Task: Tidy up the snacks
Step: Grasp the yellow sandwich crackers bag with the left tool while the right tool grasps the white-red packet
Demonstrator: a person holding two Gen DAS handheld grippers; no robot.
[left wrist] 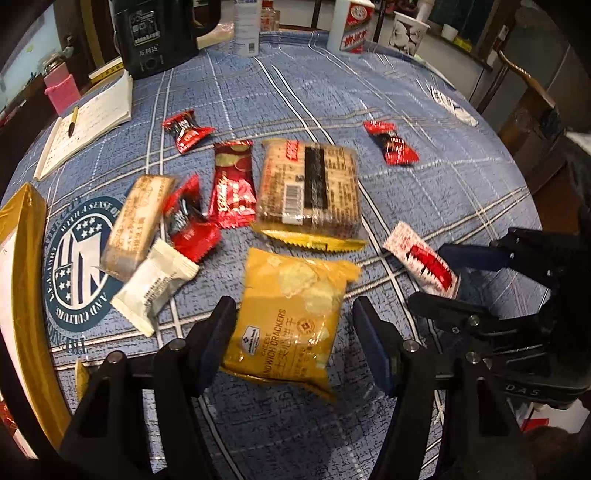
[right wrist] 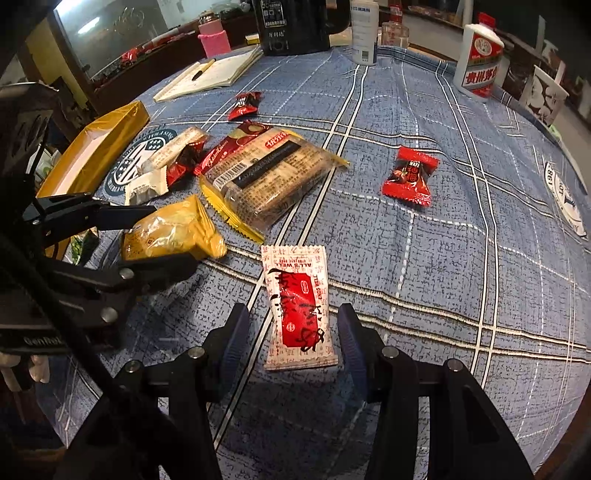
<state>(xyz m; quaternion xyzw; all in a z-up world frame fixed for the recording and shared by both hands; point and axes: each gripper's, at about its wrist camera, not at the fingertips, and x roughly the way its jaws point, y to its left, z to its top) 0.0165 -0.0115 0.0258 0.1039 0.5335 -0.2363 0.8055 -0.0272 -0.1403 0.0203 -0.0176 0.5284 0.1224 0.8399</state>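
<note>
A yellow cheese cracker pack (left wrist: pixel 291 314) lies on the blue checked tablecloth (left wrist: pixel 424 184) between the fingers of my left gripper (left wrist: pixel 293 317), which is open with a gap at the right pad. The right wrist view shows that pack (right wrist: pixel 173 229) and the left gripper (right wrist: pixel 166 240) straddling it. A white and red packet (right wrist: pixel 295 306) lies flat between the fingers of my right gripper (right wrist: pixel 291 321), open, with cloth showing on both sides. In the left wrist view this packet (left wrist: pixel 417 258) reaches into the right gripper (left wrist: pixel 432 275).
A large clear cracker pack (left wrist: pixel 310 184), a dark red packet (left wrist: pixel 232 181), a beige bar (left wrist: pixel 136 221), a white packet (left wrist: pixel 155 284) and red candies (left wrist: pixel 391 142) lie scattered. A gold box (left wrist: pixel 22 221) sits left. Notebook (left wrist: pixel 85 125), black kettle (left wrist: pixel 155 33) and bottle (left wrist: pixel 349 26) stand behind.
</note>
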